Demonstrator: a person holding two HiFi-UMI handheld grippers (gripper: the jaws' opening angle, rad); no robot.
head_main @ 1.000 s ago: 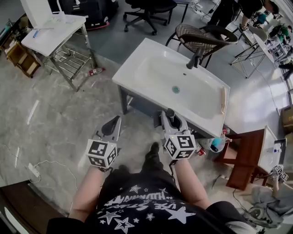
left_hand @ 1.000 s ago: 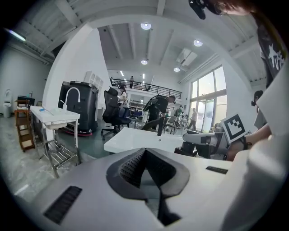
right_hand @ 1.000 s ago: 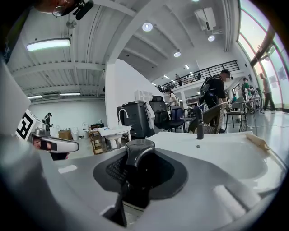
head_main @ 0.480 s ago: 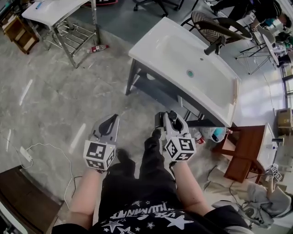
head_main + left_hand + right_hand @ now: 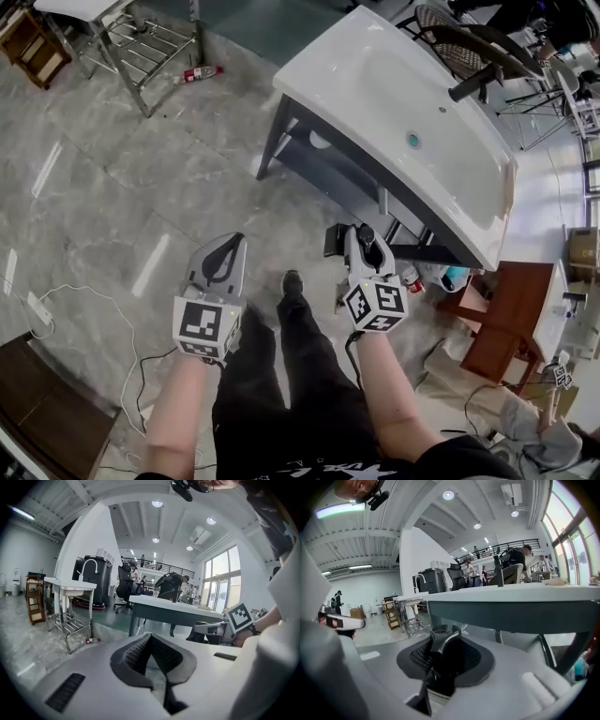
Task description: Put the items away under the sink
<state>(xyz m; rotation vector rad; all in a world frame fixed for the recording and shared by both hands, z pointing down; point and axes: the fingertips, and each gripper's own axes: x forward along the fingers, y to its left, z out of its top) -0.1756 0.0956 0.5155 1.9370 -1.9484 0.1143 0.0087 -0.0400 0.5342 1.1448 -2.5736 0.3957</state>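
black and round-topped, the one item (image 5: 442, 641) you carry is clamped between the two jaws of your right gripper (image 5: 367, 251), standing up out of them. your left gripper (image 5: 228, 251) carries nothing: its two jaws meet at the tips, with only grey marble floor (image 5: 122, 216) beyond them. each gripper bears one marker cube, two in all, the left cube (image 5: 204, 328) and the right cube (image 5: 377, 305), both just above your wrists.

the held item hangs in front of the white sink (image 5: 375, 75), low beside its frame and short of the shelf. the sink has one basin, one drain (image 5: 412, 141) and one black tap (image 5: 472, 86). under it runs one dark grey shelf (image 5: 330, 176), with a single pale thing (image 5: 319, 141) at its far end.

by the sink's near corner two small things stand on the floor: one red-capped bottle (image 5: 410, 278) and one blue container (image 5: 451, 277). one more bottle (image 5: 202, 72) lies well apart, near the one metal rack (image 5: 141, 37). one brown wooden stand (image 5: 497, 323) sits to your right.
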